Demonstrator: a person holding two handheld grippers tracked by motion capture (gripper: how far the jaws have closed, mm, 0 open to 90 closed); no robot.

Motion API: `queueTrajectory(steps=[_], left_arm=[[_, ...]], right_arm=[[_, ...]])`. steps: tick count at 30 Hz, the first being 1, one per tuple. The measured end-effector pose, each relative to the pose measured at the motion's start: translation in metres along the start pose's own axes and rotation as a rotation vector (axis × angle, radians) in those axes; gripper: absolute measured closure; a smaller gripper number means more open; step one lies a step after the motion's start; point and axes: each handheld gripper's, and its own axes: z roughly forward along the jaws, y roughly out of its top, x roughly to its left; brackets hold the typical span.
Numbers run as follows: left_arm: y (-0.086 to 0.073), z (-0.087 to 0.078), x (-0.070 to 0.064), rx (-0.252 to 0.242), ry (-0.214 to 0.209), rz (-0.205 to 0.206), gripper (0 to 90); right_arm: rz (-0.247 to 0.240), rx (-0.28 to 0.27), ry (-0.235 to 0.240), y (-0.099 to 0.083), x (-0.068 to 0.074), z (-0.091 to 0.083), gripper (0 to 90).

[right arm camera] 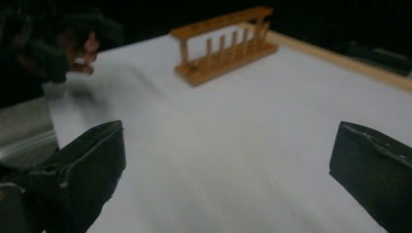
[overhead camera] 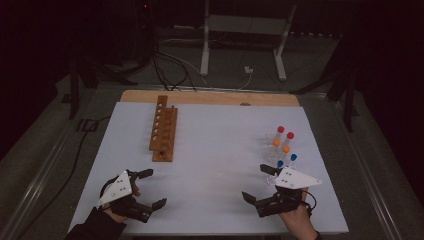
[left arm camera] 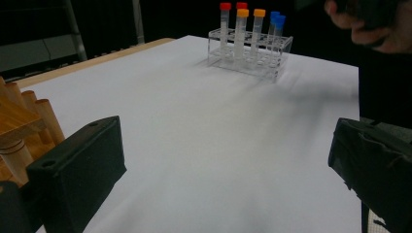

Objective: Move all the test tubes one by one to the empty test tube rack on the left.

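Tubes [overhead camera: 283, 146] first: six capped ones, two red, two orange, two blue, all standing upright in the clear plastic rack [left arm camera: 248, 53] out at about two o'clock on the white sheet. Every one of them sits in its slot, caps up, nothing lifted. Off at eleven o'clock the wooden rack [overhead camera: 163, 130] stands with its row of holes empty, well apart from the clear one, a wide stretch of bare white table [overhead camera: 215, 150] between them.

Coming closer in, the right gripper [overhead camera: 258, 184] hovers at five o'clock, just short of the clear rack's near end, jaws spread wide and nothing between them. The right gripper view looks across the sheet toward the wooden rack, both black jaws far apart at the frame's edges. The left gripper [overhead camera: 153, 188] rests at seven o'clock, near the table's front edge, jaws likewise splayed open and empty, its own view catching the tubes in the distance.

So, my read: the job looks like moving tubes from clear rack to wooden rack, and none has gone over yet. All six remain to carry, and the right gripper is the nearer one for a first grab.
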Motion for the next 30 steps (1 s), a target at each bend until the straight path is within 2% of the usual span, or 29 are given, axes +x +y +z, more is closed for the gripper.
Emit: queueTrajectory(steps=[1, 3, 6, 7, 8, 9, 10, 11, 12, 14, 15, 17, 18, 19, 20, 21, 22, 24, 26, 29, 30], left_arm=[[0.000, 0.000, 0.000, -0.001, 0.000, 0.000, 0.6], [0.000, -0.001, 0.000, -0.003, -0.001, 0.000, 0.6], [0.000, -0.001, 0.000, -0.001, -0.001, 0.001, 0.6], [0.000, -0.001, 0.000, -0.002, -0.002, 0.001, 0.6], [0.000, -0.001, 0.000, -0.003, -0.003, 0.000, 0.6], [0.000, -0.001, 0.000, -0.002, -0.004, 0.000, 0.6], [0.000, -0.001, 0.000, -0.001, -0.004, 0.000, 0.6], [0.000, -0.001, 0.000, 0.000, -0.004, 0.000, 0.6], [0.000, -0.001, 0.000, -0.002, -0.004, 0.001, 0.6], [0.000, -0.001, 0.000, -0.005, -0.005, -0.001, 0.6], [0.000, -0.001, 0.000, -0.003, -0.005, 0.000, 0.5], [0.000, -0.002, 0.000, -0.006, -0.006, -0.001, 0.5], [0.001, -0.002, 0.000, -0.007, -0.007, -0.001, 0.5], [0.001, -0.002, 0.000, -0.007, -0.007, -0.001, 0.6], [0.000, -0.002, -0.001, -0.007, -0.008, -0.002, 0.6], [0.000, -0.002, -0.001, -0.006, -0.009, -0.002, 0.6], [0.000, -0.002, -0.001, -0.007, -0.011, -0.001, 0.6], [0.001, -0.002, -0.001, -0.009, -0.013, -0.003, 0.6], [0.001, -0.002, -0.001, -0.007, -0.014, -0.002, 0.6], [0.001, -0.002, -0.001, -0.007, -0.015, -0.002, 0.6], [0.001, -0.002, -0.001, -0.007, -0.016, -0.002, 0.6]], right_arm=[[0.001, -0.011, -0.030, 0.003, -0.004, -0.006, 0.0], [0.006, -0.014, -0.045, 0.004, -0.006, -0.009, 0.0], [0.012, -0.024, -0.092, 0.005, -0.012, -0.017, 0.0], [0.012, -0.035, -0.121, 0.006, -0.016, -0.023, 0.2], [0.012, -0.035, -0.121, 0.006, -0.016, -0.023, 0.2], [0.014, -0.036, -0.141, 0.006, -0.017, -0.026, 0.2], [0.031, -0.047, -0.162, 0.007, -0.023, -0.032, 0.2], [0.031, -0.047, -0.162, 0.007, -0.023, -0.032, 0.2], [0.044, -0.054, -0.192, 0.006, -0.029, -0.037, 0.2], [0.054, -0.054, -0.201, 0.005, -0.031, -0.039, 0.2], [0.081, -0.044, -0.235, 0.003, -0.036, -0.041, 0.1], [0.110, -0.045, -0.270, -0.001, -0.042, -0.043, 0.1], [0.110, -0.045, -0.270, -0.001, -0.042, -0.043, 0.1], [0.130, -0.045, -0.278, -0.003, -0.045, -0.044, 0.0], [0.149, -0.032, -0.326, -0.007, -0.052, -0.046, 0.0], [0.149, -0.032, -0.326, -0.007, -0.052, -0.046, 0.0], [0.174, -0.029, -0.368, -0.012, -0.058, -0.048, 0.1], [0.185, -0.026, -0.379, -0.015, -0.061, -0.048, 0.1], [0.206, -0.017, -0.416, -0.019, -0.066, -0.049, 5.7], [0.242, -0.004, -0.445, -0.026, -0.074, -0.050, 8.5], [0.251, 0.002, -0.460, -0.028, -0.076, -0.051, 13.1]])
